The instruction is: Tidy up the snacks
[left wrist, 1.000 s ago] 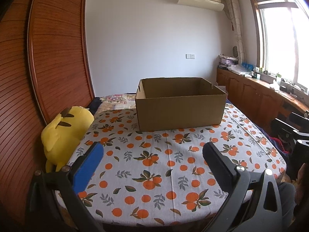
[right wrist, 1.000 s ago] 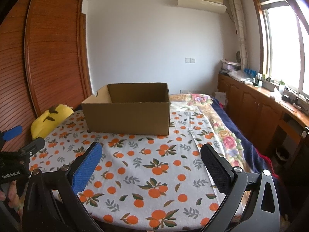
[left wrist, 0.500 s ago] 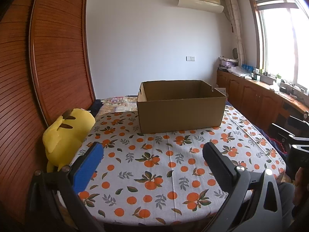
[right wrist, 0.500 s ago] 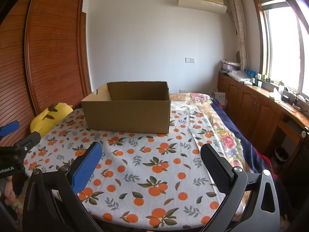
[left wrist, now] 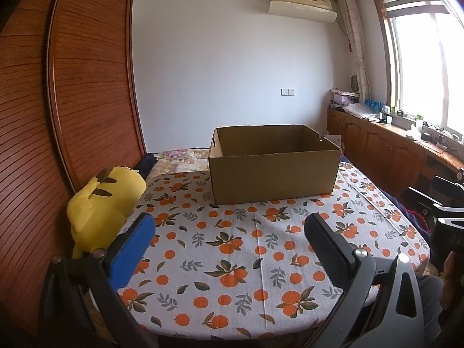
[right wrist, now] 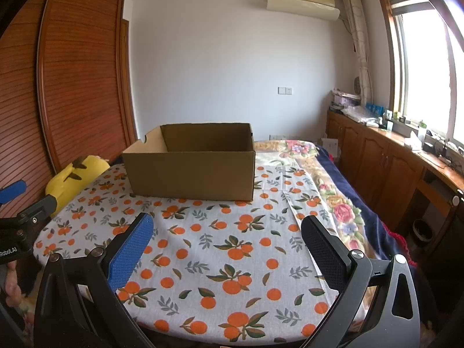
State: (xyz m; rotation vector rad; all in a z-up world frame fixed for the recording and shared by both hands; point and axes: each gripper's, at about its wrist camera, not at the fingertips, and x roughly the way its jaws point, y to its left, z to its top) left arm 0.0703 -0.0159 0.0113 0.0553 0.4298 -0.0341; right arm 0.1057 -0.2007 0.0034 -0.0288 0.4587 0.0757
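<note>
An open brown cardboard box (left wrist: 274,171) (right wrist: 192,171) stands at the far side of a table covered by a white cloth with an orange-fruit print (left wrist: 240,249) (right wrist: 220,249). The inside of the box is mostly hidden by its walls, and no snacks show anywhere. My left gripper (left wrist: 229,237) hovers over the near edge of the table, open and holding nothing. My right gripper (right wrist: 227,239) hovers likewise, open and holding nothing. In the right wrist view the left gripper's body (right wrist: 17,217) shows at the left edge.
A yellow plush toy (left wrist: 104,200) (right wrist: 72,177) leans at the table's left edge against a wooden slatted wardrobe (left wrist: 72,101). A flowered bedspread (right wrist: 327,191) lies to the right of the table. Wooden cabinets (right wrist: 385,159) run under the window.
Both views have pulled back and tilted slightly, so the box sits a little lower in the frames. Both grippers stay open with nothing held.
</note>
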